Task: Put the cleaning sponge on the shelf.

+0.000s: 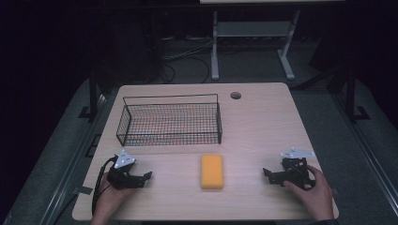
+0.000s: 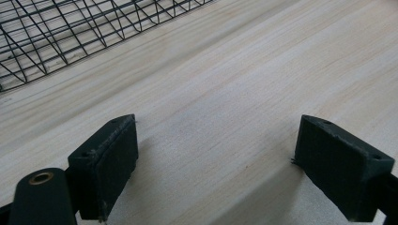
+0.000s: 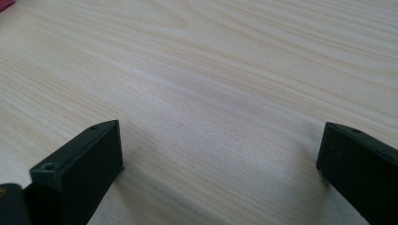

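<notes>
An orange sponge (image 1: 211,171) lies flat on the wooden table (image 1: 263,126), near its front edge and midway between the two hands. Behind it stands a black wire basket (image 1: 171,121) with nothing in it; a corner of that basket (image 2: 70,33) appears at the top left of the left gripper view. My left gripper (image 1: 145,177) rests on the table at the front left, pointing right, open over bare wood (image 2: 216,145). My right gripper (image 1: 266,174) rests at the front right, pointing left toward the sponge, open with only bare table (image 3: 220,154) between its jaws.
A round cable hole (image 1: 235,95) sits at the table's back edge, right of the basket. A white table frame (image 1: 253,37) and loose cables lie on the dark floor beyond. A cable trails from the left gripper along the table's front left.
</notes>
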Demonstrator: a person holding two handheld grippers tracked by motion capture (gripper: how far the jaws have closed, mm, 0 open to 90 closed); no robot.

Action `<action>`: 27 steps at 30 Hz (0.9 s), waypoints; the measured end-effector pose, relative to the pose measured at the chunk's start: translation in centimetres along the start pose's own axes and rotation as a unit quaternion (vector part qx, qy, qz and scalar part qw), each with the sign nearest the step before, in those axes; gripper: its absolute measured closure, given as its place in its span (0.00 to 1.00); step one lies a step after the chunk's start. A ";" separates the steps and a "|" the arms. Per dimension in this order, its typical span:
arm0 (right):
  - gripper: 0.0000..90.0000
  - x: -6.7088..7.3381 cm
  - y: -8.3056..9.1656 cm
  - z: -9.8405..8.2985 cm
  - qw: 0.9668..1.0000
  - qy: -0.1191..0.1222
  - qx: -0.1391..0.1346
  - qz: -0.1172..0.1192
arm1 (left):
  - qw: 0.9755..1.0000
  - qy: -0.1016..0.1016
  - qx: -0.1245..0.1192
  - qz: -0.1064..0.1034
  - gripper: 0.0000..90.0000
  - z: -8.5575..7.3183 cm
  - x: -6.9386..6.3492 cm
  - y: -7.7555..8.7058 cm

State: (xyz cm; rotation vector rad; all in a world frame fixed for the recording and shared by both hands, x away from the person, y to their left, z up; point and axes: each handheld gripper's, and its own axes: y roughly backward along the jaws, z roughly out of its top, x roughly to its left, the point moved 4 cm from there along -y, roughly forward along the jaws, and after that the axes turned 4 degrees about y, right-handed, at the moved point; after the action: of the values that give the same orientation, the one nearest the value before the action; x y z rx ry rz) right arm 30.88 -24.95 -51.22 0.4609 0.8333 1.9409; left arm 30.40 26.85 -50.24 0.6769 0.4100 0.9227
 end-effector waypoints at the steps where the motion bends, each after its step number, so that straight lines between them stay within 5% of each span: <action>1: 0.00 0.0 0.0 0.0 1.000 0.000 0.000 0.000 | 1.000 0.000 0.000 0.000 0.14 0.0 0.0 0.0; 11: 0.00 0.0 0.0 0.0 1.000 -0.001 0.000 0.000 | 1.000 0.000 0.005 0.000 0.16 0.2 -0.1 0.0; 24: 0.00 0.0 0.0 0.0 1.000 -0.001 0.000 0.000 | 0.999 -0.006 0.031 -0.026 0.51 1.8 -1.6 0.7; 27: 0.00 0.0 0.0 0.0 1.000 -0.002 0.001 0.000 | 0.999 -0.007 0.030 -0.036 0.65 2.3 -2.0 0.9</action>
State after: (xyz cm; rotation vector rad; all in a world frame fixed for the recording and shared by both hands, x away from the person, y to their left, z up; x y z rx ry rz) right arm 30.86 -24.91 -51.21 0.4661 0.8318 1.9397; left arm 30.12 24.77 -47.87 0.7179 0.4486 0.8394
